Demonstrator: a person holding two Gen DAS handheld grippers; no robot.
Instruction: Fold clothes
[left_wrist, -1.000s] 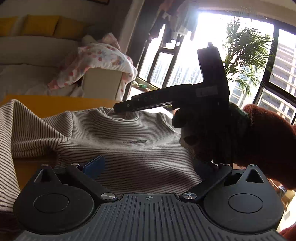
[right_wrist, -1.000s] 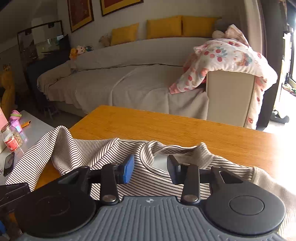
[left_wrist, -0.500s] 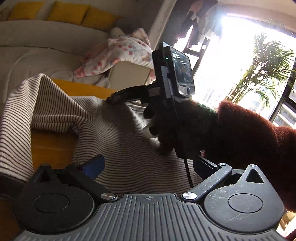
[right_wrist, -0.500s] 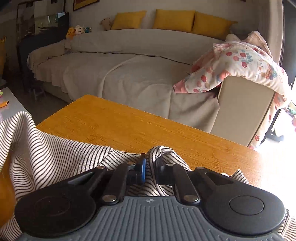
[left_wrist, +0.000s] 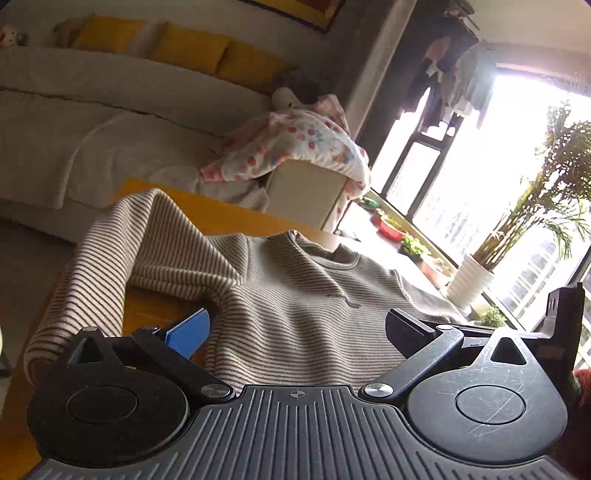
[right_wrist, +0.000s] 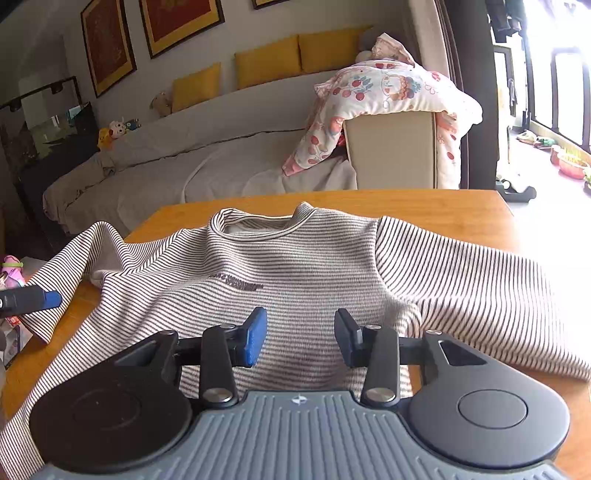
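Striped knit, cream with thin dark lines, makes up the sweater (right_wrist: 295, 266) that lies front side up on the wooden table (right_wrist: 424, 205), collar toward the sofa (right_wrist: 192, 158). Its body is spread fairly flat, with the small printed line of text showing on the chest. In the right wrist view, one sleeve (right_wrist: 472, 280) stretches out flat toward the window side, while the other sleeve (left_wrist: 122, 254) is bunched and humped up, draping toward the table edge.

The right tongs (right_wrist: 299, 338) hover just above the lower chest of the garment with their jaws spread apart and nothing between them. The left tongs (left_wrist: 295, 328) are likewise released, jaws wide, poised over the hem side near the humped sleeve.

The fabric looks soft, light and limp: it will sag and fold wherever it is not supported, and a thick rib knit like this should grip well between the pads, not slide. A pinch on a single layer would stretch and skew it, so the firmer seamed parts seem the better holds: the shoulder seam, the cuff, or the hem corner.

Laid out like this, the sweater fits either a garment being smoothed ahead of folding or one whose sleeves are about to be brought in; the pictures do not settle which.
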